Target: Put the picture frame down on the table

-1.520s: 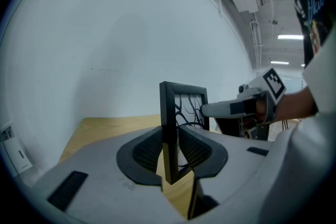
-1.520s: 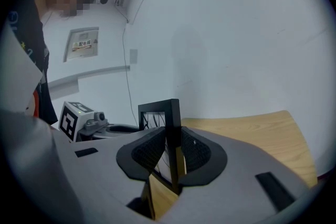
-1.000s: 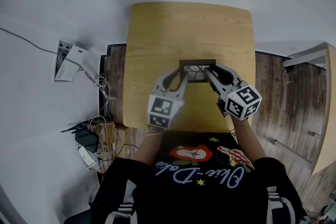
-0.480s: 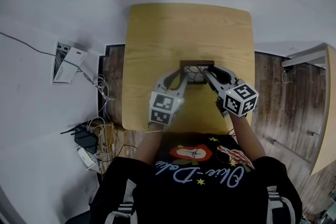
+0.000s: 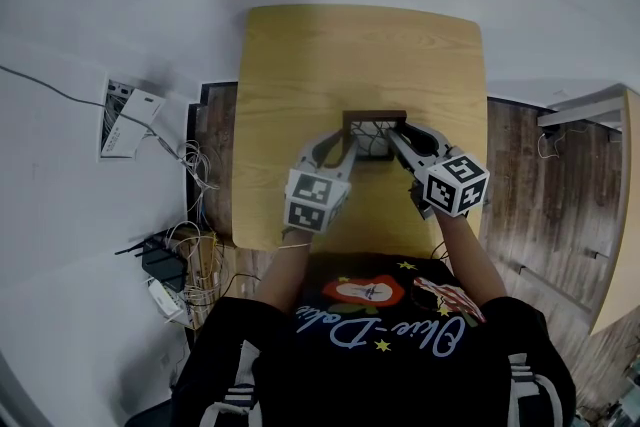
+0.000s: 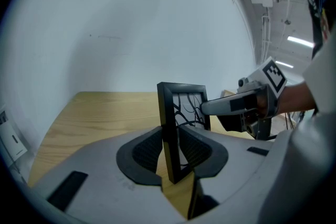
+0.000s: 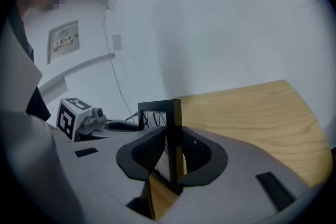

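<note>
Toward the table (image 5: 300, 55) the picture frame (image 5: 375, 124) has sunk with both claws; it stands upright over the table's middle. Your left claw (image 5: 349, 144) pinches its left edge, jaws just easing wider; your right claw (image 5: 398, 136) grips the right edge. Loosen unevenly and it may topple.

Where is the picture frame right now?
Head view, centre: the frame stands upright over the table, left gripper clamping its left edge, right gripper its right.
</note>
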`<state>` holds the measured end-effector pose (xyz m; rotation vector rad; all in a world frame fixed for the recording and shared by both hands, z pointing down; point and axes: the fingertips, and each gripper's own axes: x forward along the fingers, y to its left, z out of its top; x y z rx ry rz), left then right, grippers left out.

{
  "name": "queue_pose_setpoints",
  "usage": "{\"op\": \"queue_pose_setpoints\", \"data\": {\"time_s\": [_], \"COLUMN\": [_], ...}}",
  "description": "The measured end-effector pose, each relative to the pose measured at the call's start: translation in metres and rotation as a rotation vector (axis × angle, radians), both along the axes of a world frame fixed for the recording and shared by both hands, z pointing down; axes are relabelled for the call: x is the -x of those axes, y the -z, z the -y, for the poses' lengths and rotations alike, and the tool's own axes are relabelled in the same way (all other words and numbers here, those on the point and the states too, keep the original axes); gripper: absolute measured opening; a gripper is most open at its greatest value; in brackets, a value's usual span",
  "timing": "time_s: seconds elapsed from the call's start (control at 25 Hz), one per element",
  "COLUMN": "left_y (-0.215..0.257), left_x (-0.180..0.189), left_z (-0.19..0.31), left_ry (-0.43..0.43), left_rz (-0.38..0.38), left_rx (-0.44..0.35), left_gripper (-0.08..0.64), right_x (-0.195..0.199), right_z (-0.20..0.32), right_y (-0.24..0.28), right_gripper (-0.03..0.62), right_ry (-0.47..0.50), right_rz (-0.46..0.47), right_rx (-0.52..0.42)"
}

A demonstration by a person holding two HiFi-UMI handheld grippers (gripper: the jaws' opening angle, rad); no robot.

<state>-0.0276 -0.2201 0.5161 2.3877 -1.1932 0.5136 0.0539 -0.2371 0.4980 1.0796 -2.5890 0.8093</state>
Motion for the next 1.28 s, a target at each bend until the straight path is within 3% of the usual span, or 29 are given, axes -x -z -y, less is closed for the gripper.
{"op": "queue_pose_setpoints", "data": {"time_s": [0.76, 1.28], "left_y": [-0.021, -0.042], "left_x": [0.001, 0.0], "left_z": [0.022, 0.027], "left_ry": [0.023, 0.035], "left_rz": [0.007, 0.054], "left_rx": [0.032, 0.057], "left_gripper": [0.101, 0.106], "right_x": [0.001, -0.003], "right_z": [0.027, 0.032], "right_y": [-0.023, -0.045], "right_gripper": [0.084, 0.115], "right_ry": [-0.082, -0.066], "right_rz": [-0.026, -0.132], "right_rx": [0.008, 0.008]}}
